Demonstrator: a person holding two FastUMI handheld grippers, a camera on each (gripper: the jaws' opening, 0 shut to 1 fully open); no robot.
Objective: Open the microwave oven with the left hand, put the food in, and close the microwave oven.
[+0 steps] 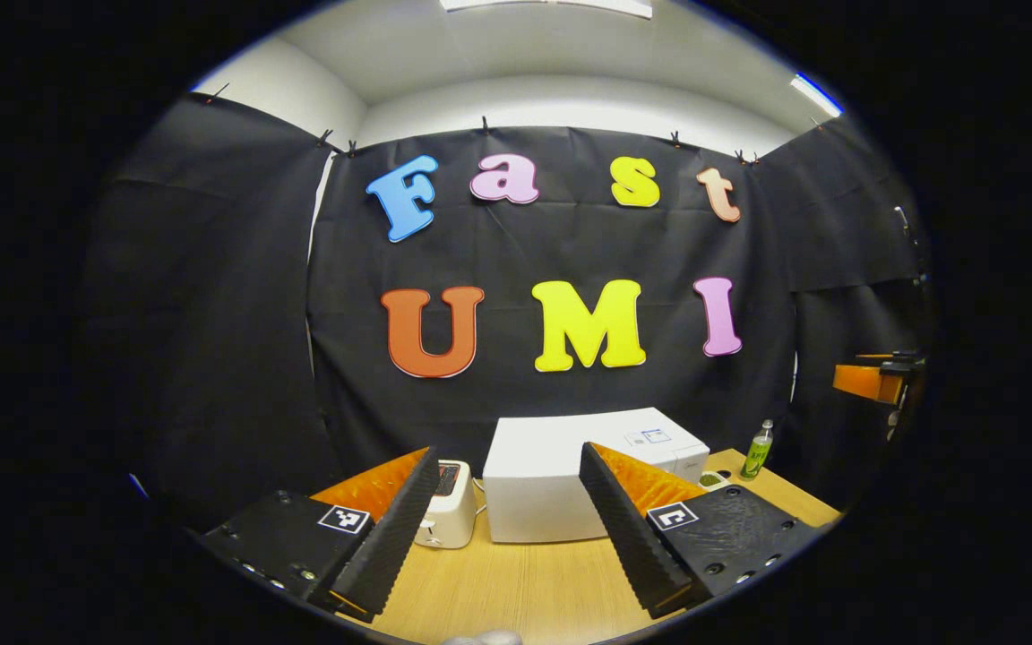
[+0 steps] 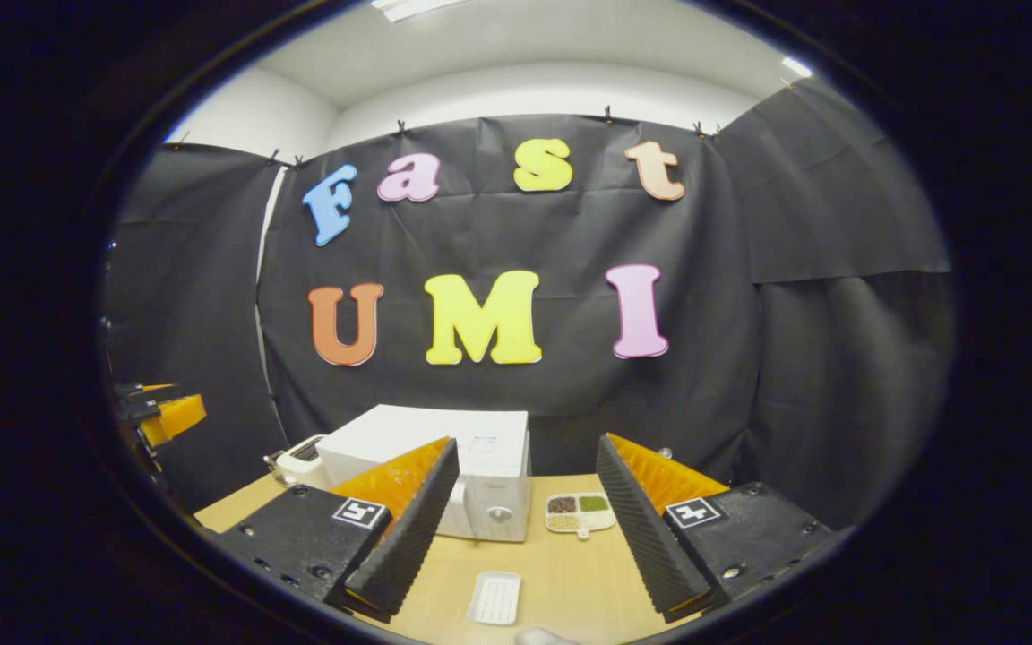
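We judge the white microwave oven (image 1: 561, 484), at the back of the wooden table (image 1: 525, 582), heavy and rigid; its door is our grip point. The right gripper view adds a divided food plate (image 2: 580, 512) beside it. The left gripper (image 1: 516, 528) and right gripper (image 2: 525, 537) both gape, empty.

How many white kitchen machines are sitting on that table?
2: the microwave mid-table, door shut, and a toaster just beside it on its left as the left gripper view sees it. Others may be hidden.
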